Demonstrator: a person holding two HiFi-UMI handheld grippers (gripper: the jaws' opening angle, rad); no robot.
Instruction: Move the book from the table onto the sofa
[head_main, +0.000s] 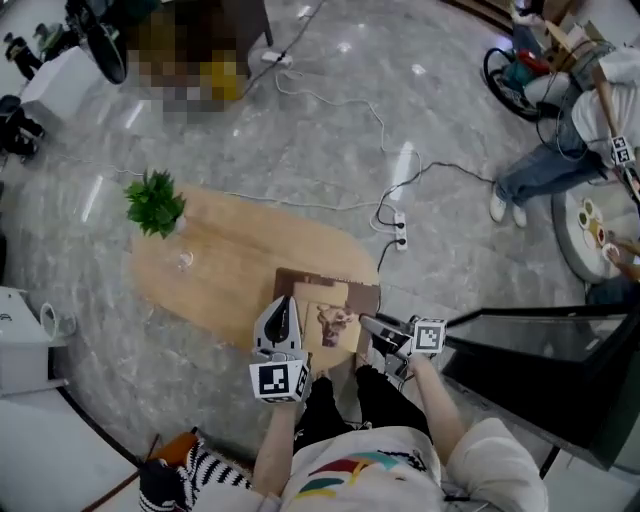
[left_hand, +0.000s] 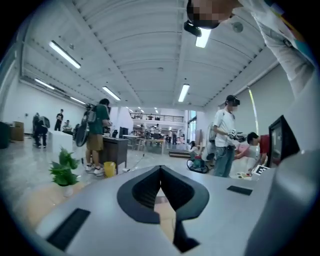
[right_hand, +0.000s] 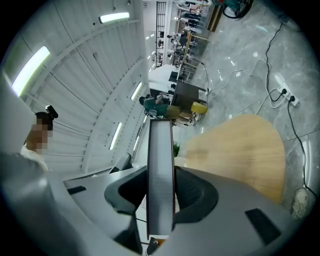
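Hanging between the two grippers over the near end of the surface, the hardback book (head_main: 335, 320) with a brown border and a tan picture cover faces up towards the person's head. As far as I can see, it is clear of the wood. The right gripper (head_main: 368, 324) is clamped on the book's right side. In the right gripper view, the pale block of pages (right_hand: 161, 145) stands edge-on with a jaw pressed against each face. The left gripper (head_main: 281, 308) sits at the book's left edge. In the left gripper view, its jaws are drawn almost together at the tips, with a thin tan and brown sliver of the book (left_hand: 165, 217) pinched between them.

The surface (head_main: 230, 270) is an oval top of light wood. A small green potted plant (head_main: 155, 203) stands at its far left end, well apart from the book. A small clear object (head_main: 185, 261), too faint to name, sits just beside the plant.

Around it is a grey marble floor (head_main: 300, 130), where a white power strip (head_main: 400, 232) lies off the far right edge of the surface. A black-framed glass case (head_main: 540, 360) stands to the person's right. A seated person (head_main: 560, 150) is well beyond it.
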